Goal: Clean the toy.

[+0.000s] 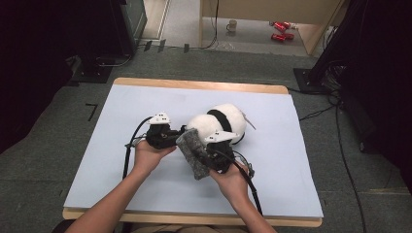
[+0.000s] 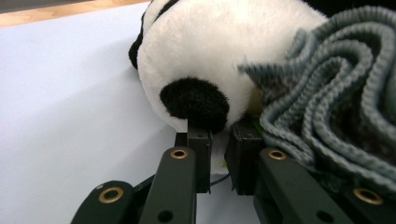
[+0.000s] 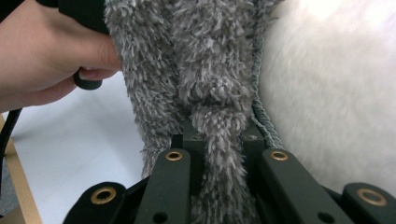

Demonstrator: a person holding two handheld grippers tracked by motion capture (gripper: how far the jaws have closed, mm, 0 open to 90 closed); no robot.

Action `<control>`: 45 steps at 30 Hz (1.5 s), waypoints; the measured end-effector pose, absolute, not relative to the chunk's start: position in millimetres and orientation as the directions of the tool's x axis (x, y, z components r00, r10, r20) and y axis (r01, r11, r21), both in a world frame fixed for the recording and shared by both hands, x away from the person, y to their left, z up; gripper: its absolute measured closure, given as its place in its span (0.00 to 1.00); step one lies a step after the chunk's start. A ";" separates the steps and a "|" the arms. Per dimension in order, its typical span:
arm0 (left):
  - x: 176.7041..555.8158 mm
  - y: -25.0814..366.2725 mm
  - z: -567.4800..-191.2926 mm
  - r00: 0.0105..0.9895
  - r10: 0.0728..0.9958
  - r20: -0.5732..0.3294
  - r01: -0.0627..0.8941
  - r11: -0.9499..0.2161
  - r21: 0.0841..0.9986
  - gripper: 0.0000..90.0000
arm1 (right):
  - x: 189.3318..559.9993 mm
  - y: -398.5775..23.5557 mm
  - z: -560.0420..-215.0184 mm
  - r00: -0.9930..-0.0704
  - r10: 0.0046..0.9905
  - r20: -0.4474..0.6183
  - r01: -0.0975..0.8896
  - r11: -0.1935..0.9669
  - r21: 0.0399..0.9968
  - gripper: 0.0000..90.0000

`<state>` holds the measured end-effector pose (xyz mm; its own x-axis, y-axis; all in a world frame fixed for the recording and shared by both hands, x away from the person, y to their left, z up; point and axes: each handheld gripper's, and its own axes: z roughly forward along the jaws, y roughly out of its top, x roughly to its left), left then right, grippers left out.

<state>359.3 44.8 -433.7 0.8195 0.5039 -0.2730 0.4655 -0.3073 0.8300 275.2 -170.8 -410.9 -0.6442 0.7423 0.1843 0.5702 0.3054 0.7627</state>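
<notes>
A wooden worktop [image 1: 194,85] stands on a grey-green carpet floor [image 1: 43,160]. A big pale blue sheet [image 1: 272,160] covers most of its top. Only thin strips of wood show at the far and near edges.

A plush panda [image 1: 221,121] lies near the middle of the sheet. It is white with black patches. A fuzzy grey cloth [image 1: 193,151] rests against its near side.

The left tongs [image 1: 176,134] are almost shut. They pinch a small bit of the panda, just under a black patch [image 2: 196,102]. The right tongs [image 1: 201,154] are squeezed tight on a fold of the grey cloth [image 3: 217,140]. The person's hands hold both tongs from the near side.

Far behind the worktop, a cup [image 1: 232,25] and red cans [image 1: 281,30] sit on the floor under a light wooden table. Black cables [image 1: 340,141] run over the carpet on the right. Dark stands are at both sides of the room.
</notes>
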 end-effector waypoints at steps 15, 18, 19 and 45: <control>360.1 48.0 -434.7 0.823 0.504 -0.263 0.454 -0.305 0.837 0.91 | 272.5 -195.8 -359.9 -0.614 0.754 0.232 0.558 0.207 0.804 0.88; 355.4 43.7 -432.4 0.830 0.494 -0.260 0.445 -0.305 0.842 0.91 | 275.4 -200.4 -349.9 -0.595 0.768 0.235 0.537 0.162 0.828 0.88; 353.9 42.6 -431.5 0.831 0.490 -0.262 0.445 -0.303 0.843 0.91 | 276.4 -200.0 -349.2 -0.591 0.770 0.238 0.537 0.156 0.829 0.88; 348.6 35.0 -435.9 0.837 0.481 -0.260 0.457 -0.353 0.817 0.92 | 279.1 -168.1 -412.8 -0.624 0.759 0.186 0.574 0.284 0.768 0.88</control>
<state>348.6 35.0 -435.9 0.8374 0.4807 -0.2604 0.4566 -0.3530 0.8166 279.1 -168.1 -412.8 -0.6240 0.7589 0.1863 0.5743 0.2836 0.7680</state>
